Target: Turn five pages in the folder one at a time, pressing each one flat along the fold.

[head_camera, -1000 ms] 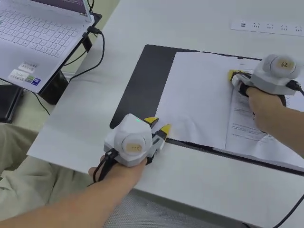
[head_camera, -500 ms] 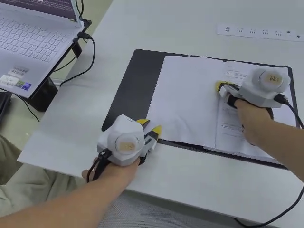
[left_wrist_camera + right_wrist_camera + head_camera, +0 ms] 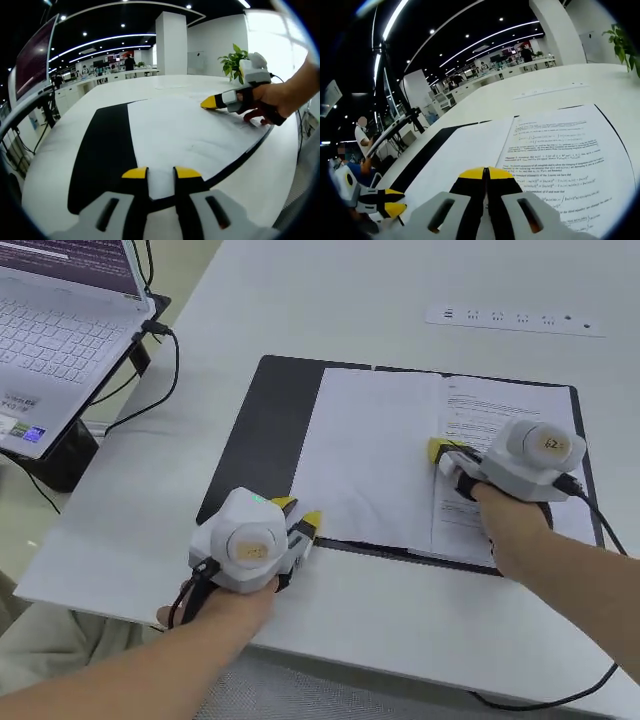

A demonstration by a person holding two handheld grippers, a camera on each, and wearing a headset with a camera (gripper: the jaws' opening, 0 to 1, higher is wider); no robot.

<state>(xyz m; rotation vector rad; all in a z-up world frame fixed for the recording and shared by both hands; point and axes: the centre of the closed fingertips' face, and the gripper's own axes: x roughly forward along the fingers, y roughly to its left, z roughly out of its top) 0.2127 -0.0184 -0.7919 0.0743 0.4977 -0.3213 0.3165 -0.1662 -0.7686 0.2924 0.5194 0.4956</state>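
Head view looks down; gripper views share folder (image 3: 260,430).

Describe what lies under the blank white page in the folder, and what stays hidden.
The black folder cover extends out from beneath the blank page on its left; anything else under the page is covered.

Folder (image 3: 262,430) lies central on the table (image 3: 330,300), laptop (image 3: 60,330) left, apparent power strip (image 3: 515,320) behind.

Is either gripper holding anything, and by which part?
Nothing held. Right gripper shut, tips on the page by the fold; left gripper open at its near edge.
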